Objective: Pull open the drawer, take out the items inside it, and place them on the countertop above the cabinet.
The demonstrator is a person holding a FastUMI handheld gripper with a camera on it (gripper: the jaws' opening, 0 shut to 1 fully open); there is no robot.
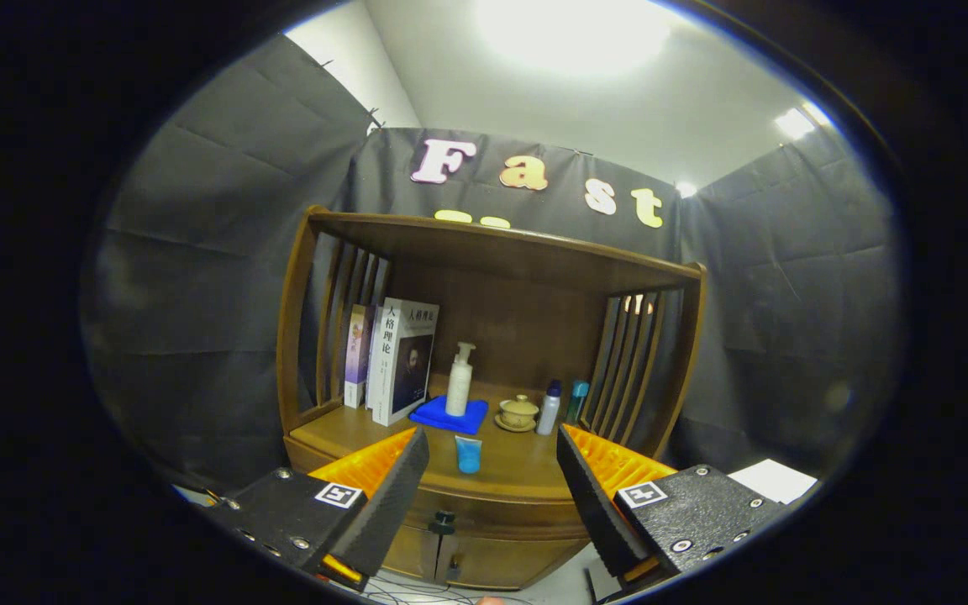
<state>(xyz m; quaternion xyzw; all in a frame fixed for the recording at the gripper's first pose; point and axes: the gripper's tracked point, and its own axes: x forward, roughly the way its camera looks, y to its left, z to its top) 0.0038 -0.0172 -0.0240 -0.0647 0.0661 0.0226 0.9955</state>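
Gripper view | hand-held gripper (492,496) wide open, empty | drawer (497,508) closed | blue cup (468,455) on countertop (526,475)

Camera rides the hand-held gripper (492,496), facing the cabinet (492,504) head-on, near.

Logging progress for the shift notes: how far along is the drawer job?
Done: a blue tube stands on the countertop near its front edge, though whether it came from the drawer cannot be told. In hand: nothing; the tongs are open and empty, back from the cabinet. Left: the drawer looks closed, its knob between the fingers, ungrasped.
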